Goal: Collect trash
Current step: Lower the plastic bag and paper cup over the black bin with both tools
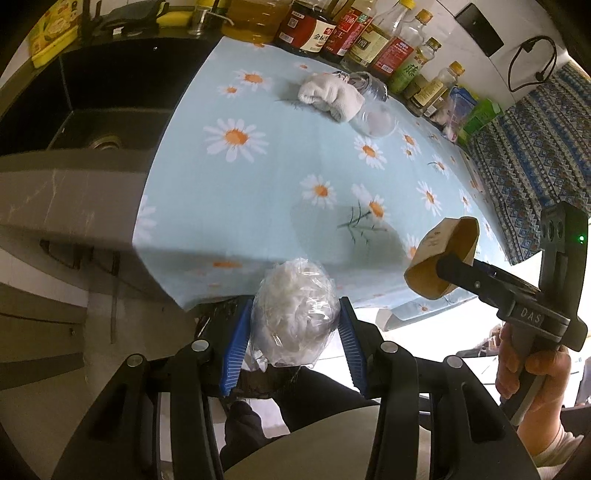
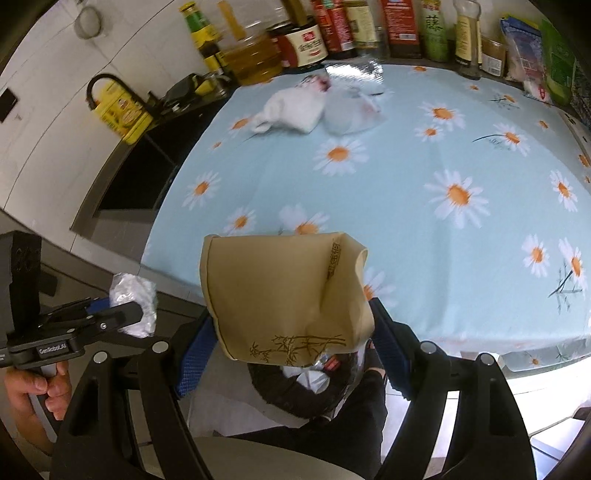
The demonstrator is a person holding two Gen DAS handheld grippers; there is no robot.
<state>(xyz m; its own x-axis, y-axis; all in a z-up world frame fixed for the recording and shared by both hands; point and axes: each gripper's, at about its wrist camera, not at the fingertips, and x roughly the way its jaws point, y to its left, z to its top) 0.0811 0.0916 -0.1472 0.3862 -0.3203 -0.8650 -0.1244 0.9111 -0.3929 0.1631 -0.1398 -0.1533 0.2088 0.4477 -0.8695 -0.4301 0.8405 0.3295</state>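
My left gripper (image 1: 293,317) is shut on a crumpled clear plastic bag with white tissue inside (image 1: 293,314), held past the table's front edge; it also shows in the right wrist view (image 2: 135,306). My right gripper (image 2: 291,332) is shut on a squashed brown paper cup (image 2: 284,295), also held off the front edge; the cup shows in the left wrist view (image 1: 443,254). Below it is a black trash bag (image 2: 314,387) with litter inside. A white cloth (image 1: 328,96) and a clear plastic bottle (image 1: 369,107) lie at the far side of the daisy tablecloth (image 1: 277,177).
A row of sauce and oil bottles (image 1: 354,33) lines the back edge. A black sink (image 1: 96,107) sits left of the table, with a yellow tin (image 2: 118,110) by it. Green and blue cartons (image 1: 472,110) stand at the back right.
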